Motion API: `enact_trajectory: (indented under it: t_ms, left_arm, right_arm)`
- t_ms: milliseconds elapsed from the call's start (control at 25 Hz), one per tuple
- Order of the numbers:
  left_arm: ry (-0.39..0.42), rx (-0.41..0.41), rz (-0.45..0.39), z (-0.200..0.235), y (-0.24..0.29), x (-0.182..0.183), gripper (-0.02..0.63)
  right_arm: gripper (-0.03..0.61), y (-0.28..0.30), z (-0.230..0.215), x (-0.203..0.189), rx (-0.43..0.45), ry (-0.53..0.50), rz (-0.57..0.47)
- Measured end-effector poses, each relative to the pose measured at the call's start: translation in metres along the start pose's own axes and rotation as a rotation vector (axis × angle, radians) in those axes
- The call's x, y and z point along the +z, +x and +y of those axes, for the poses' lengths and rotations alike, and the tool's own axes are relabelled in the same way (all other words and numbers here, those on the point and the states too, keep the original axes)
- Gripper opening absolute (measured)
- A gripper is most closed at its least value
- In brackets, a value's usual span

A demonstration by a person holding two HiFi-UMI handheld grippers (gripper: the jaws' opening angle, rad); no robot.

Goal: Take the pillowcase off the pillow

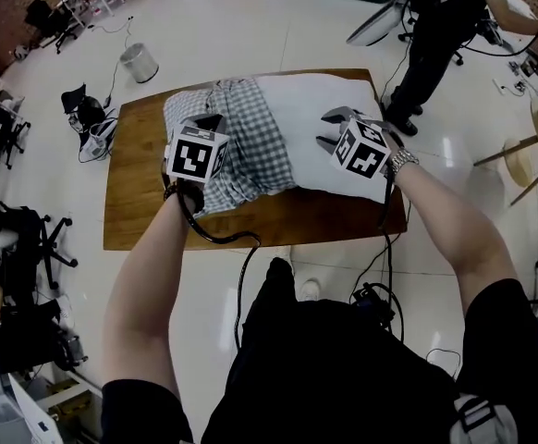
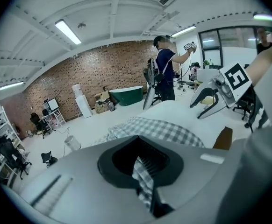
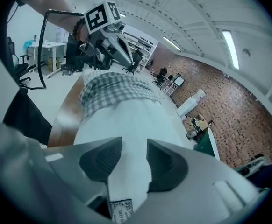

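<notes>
A white pillow [image 1: 329, 123] lies on the wooden table [image 1: 135, 202], its left half still inside a grey checked pillowcase [image 1: 250, 151]. The case is bunched into folds toward the left end. My left gripper [image 1: 206, 121] is shut on a fold of that checked cloth [image 2: 143, 181], which runs between its jaws. My right gripper [image 1: 331, 128] is at the pillow's bare right end. In the right gripper view the white pillow corner [image 3: 126, 171], with its label, fills the gap between the pads [image 3: 166, 162]. The left gripper [image 3: 119, 50] shows across the pillow in that view.
A person [image 1: 445, 26] stands beyond the table's far right corner. A white bin [image 1: 140, 61] sits on the floor at the back left, with office chairs [image 1: 84, 109] near it. A wooden stool [image 1: 519, 160] is at the right. Cables trail from both grippers over the table's near edge.
</notes>
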State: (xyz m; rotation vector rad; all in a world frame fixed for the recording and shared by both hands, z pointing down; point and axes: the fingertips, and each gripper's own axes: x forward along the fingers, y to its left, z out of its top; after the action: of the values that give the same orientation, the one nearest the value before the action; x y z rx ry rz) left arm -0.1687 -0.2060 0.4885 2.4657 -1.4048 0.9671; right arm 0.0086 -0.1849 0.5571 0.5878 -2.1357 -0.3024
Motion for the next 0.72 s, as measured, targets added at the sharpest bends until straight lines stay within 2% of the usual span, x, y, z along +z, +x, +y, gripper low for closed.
enact_trajectory:
  t_ms: [280, 360, 520, 720]
  left_arm:
    - [-0.113, -0.007, -0.024, -0.029, -0.005, -0.023, 0.011]
    - [-0.143, -0.001, -0.026, -0.039, -0.007, -0.032, 0.050]
    - [-0.239, -0.001, -0.031, -0.055, -0.009, -0.044, 0.184]
    - [-0.385, 0.023, -0.015, -0.070, -0.008, -0.077, 0.265]
  right_arm:
    - [0.206, 0.004, 0.030, 0.011, 0.025, -0.029, -0.029]
    - [0.222, 0.005, 0.042, 0.014, 0.029, -0.045, -0.035]
    - [0.253, 0.009, 0.056, 0.019, 0.034, -0.078, -0.039]
    - [0.301, 0.022, 0.073, 0.015, 0.013, -0.134, -0.027]
